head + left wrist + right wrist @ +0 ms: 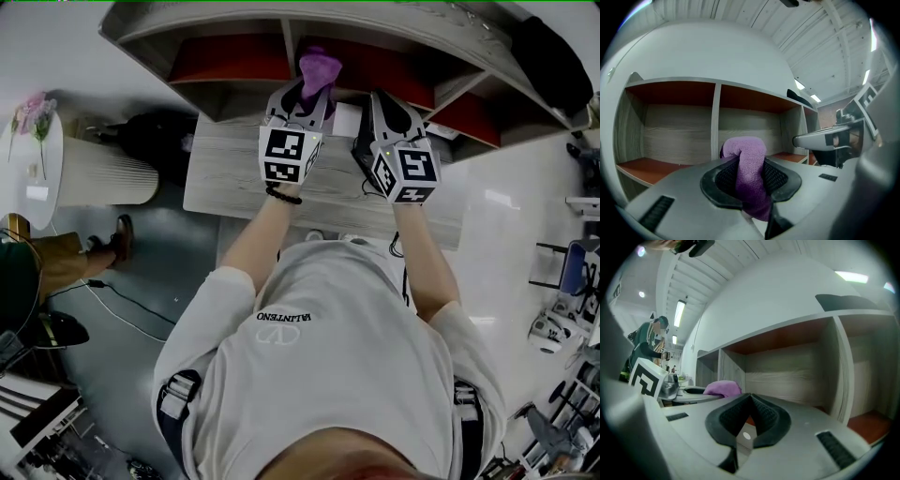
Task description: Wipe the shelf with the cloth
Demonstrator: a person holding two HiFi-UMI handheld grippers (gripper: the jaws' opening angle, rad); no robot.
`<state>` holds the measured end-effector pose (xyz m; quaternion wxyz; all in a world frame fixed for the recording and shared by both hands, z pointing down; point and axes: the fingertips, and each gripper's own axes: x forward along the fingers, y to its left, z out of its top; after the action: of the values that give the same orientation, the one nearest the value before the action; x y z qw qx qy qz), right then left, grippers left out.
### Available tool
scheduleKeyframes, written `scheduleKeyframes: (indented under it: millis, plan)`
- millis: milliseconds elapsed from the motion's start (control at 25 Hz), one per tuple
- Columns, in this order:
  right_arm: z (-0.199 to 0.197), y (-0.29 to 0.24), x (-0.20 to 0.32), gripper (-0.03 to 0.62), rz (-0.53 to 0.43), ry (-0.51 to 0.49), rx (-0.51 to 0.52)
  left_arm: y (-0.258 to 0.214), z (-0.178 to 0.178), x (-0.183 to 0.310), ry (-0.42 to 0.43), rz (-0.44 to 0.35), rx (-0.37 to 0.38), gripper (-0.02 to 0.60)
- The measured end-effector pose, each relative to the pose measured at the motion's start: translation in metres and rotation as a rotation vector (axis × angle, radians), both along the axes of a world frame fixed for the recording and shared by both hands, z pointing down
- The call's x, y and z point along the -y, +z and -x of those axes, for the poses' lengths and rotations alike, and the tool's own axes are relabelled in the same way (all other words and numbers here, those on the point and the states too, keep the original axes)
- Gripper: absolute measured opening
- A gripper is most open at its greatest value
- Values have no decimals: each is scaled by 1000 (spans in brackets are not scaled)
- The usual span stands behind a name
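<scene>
The grey wooden shelf (pixel 286 42) has open compartments with orange-red floors and stands in front of me at the top of the head view. My left gripper (pixel 314 89) is shut on a purple cloth (pixel 319 66), held just in front of the middle upright. In the left gripper view the cloth (pixel 750 171) bulges out above the jaws, and the shelf's divider (pixel 715 122) is straight ahead. My right gripper (pixel 375 98) hovers beside it to the right, shut with nothing between its jaws (pixel 750 399). It faces a compartment (pixel 787 366) further right.
A pale wooden desk top (pixel 234 178) lies under both grippers, below the shelf. A dark object (pixel 553 56) rests on the shelf's top right. At the left stand a round white table (pixel 28 150) with flowers and a ribbed white base (pixel 108 171). A person (pixel 644 350) stands far left.
</scene>
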<state>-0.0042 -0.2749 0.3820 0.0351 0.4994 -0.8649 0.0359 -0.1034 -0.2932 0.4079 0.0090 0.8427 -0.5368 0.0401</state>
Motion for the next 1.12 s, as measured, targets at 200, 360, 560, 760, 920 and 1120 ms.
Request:
scheduleKeyframes:
  millis: [200,360,560,760,920,1120]
  plan:
    - [-3,8,14,-2,18,-3,0,13,-1,17,-8,8,5,104]
    - [-6,13,20,-2,30,0,3,19,-1,27,-40,7,41,104]
    - [-12,22,24,-2,52,1,5,33,-1,35,-87,38,86,104]
    - [-13,29,28,-2,66,-7,9,40,-2,37,-111,31,146,104]
    - [-12,33,31,-2,74,-22,16,41,-2,39,-126,35,106,104]
    - [-15,35,29,-2,77,-31,20,41,-1,39,-138,42,73,104]
